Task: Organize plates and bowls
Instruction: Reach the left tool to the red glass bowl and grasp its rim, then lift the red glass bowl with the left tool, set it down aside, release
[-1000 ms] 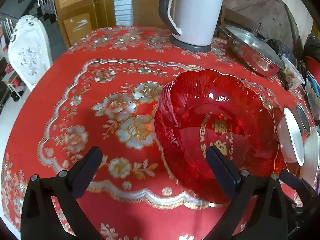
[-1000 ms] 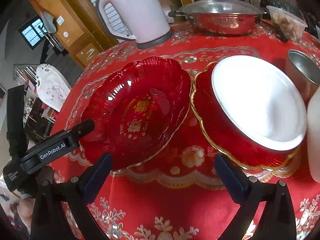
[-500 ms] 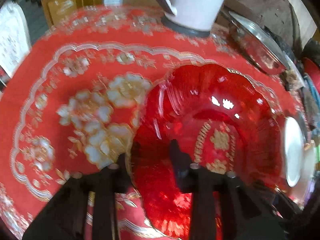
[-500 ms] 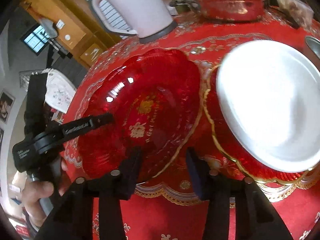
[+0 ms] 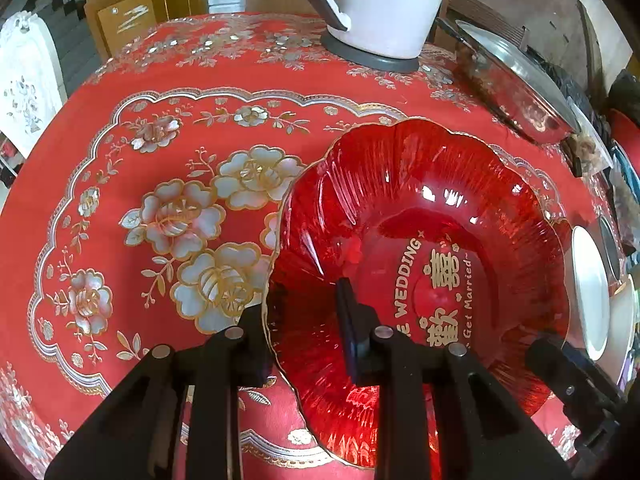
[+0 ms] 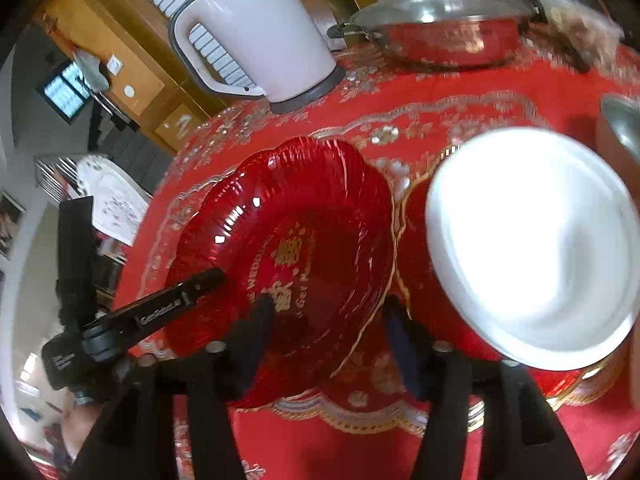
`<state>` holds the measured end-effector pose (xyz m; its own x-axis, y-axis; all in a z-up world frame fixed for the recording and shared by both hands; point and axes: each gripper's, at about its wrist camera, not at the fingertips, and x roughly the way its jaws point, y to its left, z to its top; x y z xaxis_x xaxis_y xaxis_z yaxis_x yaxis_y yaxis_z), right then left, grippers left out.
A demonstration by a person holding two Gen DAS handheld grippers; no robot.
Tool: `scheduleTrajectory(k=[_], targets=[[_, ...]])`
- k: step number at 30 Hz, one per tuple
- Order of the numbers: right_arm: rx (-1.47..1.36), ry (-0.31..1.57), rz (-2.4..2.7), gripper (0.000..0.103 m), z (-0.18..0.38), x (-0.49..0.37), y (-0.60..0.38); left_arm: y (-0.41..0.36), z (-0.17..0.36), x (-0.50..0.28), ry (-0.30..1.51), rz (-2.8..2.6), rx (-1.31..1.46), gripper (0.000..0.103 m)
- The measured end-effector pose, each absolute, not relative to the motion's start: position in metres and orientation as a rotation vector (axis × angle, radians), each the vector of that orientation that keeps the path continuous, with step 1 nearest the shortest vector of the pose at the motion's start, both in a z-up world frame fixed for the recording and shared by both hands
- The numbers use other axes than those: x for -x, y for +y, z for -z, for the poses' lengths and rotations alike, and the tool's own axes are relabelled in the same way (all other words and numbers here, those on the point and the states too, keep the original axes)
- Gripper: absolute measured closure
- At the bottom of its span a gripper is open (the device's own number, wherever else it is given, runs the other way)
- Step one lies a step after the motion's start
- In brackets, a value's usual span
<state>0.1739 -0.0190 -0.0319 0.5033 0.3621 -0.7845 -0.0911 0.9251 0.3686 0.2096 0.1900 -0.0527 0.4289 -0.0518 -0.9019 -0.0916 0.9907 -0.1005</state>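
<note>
Both hand-held grippers work on 1 red glass plate with gold lettering, which sits tilted on the tabletop in front of the white kettle. Left hand-held gripper is narrowed onto the plate's left rim: 1 finger lies outside the scalloped gold edge, the other presses inside the dish, so the rim is pinched between them. Right hand-held gripper straddles the plate's near right rim, 1 finger over the inner face by the lettering and the other just outside the edge; its jaws are fairly narrow, but whether they actually clamp the glass I cannot tell.

Seen from the right wrist, the left tool's black body reaches the plate from its left side. Just right of the plate, touching or nearly touching its rim, stands a second red dish carrying a white plate. Behind that, right of the kettle, rests a lidded steel pan. A metal cup shows at the far right edge.
</note>
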Motion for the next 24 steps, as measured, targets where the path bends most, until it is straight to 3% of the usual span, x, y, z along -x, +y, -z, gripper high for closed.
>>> scheduleTrajectory(k=[5, 7, 9, 11, 24], targets=[[-0.287, 1.011, -0.320, 0.043, 0.030, -0.183, -0.020, 0.189, 0.051, -0.209, 1.127, -0.044, 0.111, 0.079], [-0.297, 1.011, -0.331, 0.051, 0.033, -0.187, -0.025, 0.190, 0.051, -0.210, 1.126, -0.053, 0.108, 0.079], [-0.296, 1.040, -0.328, 0.075, 0.038, -0.194, -0.029, 0.192, 0.052, -0.211, 1.124, -0.061, 0.109, 0.078], [-0.297, 1.048, -0.332, 0.086, 0.041, -0.195, -0.031, 0.194, 0.052, -0.212, 1.121, -0.071, 0.103, 0.078], [-0.144, 1.002, -0.374, 0.086, 0.035, -0.163, -0.014, 0.203, 0.049, -0.195, 1.123, -0.082, 0.132, 0.079]])
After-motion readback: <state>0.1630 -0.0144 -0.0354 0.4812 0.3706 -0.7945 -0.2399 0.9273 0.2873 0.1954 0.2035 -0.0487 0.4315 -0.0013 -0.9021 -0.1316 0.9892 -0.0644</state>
